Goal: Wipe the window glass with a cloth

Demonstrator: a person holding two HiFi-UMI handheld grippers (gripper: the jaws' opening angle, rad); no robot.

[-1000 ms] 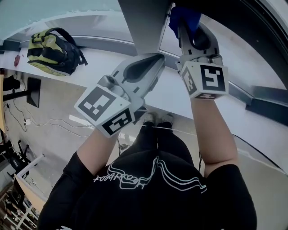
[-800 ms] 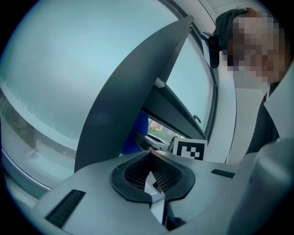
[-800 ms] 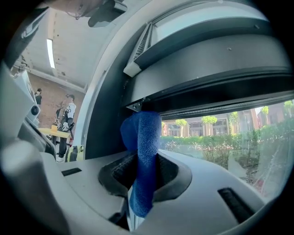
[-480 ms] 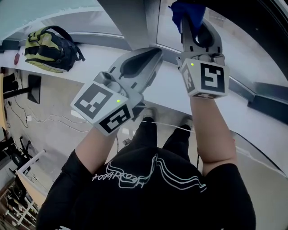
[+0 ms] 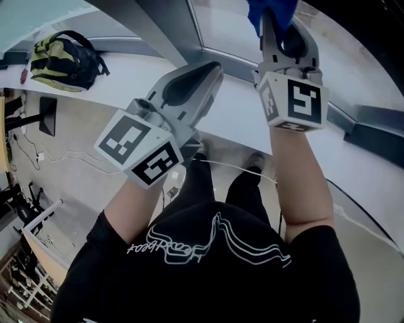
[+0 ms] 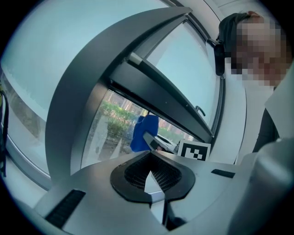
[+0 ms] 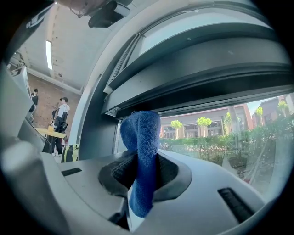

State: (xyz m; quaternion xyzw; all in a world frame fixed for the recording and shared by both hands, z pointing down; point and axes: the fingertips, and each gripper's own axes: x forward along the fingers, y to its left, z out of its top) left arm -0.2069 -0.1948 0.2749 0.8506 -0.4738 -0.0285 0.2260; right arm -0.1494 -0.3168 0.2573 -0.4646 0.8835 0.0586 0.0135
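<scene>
A blue cloth [image 7: 142, 156] stands up between the jaws of my right gripper [image 7: 143, 172], which is shut on it. In the head view that right gripper [image 5: 278, 25] is raised at the top edge, with the blue cloth [image 5: 271, 12] against or very near the window glass [image 5: 227, 25]. Through the window glass [image 7: 216, 137] I see trees and a building. My left gripper [image 5: 211, 69] is held lower and to the left, over the white sill [image 5: 240, 120], jaws together and empty. From the left gripper [image 6: 149, 176] the blue cloth [image 6: 143, 133] shows ahead, in front of the window glass [image 6: 110, 128].
A grey window post [image 5: 158, 28] runs up left of the pane, with a slanted opened sash [image 6: 156, 92] above. A yellow and black backpack [image 5: 63, 60] lies on the sill far left. The person's feet [image 5: 252, 161] and cables [image 5: 38, 158] are on the floor below.
Both grippers have risen a little. The right one carried the cloth higher up the pane, to the view's top edge. The person's feet have moved apart.
</scene>
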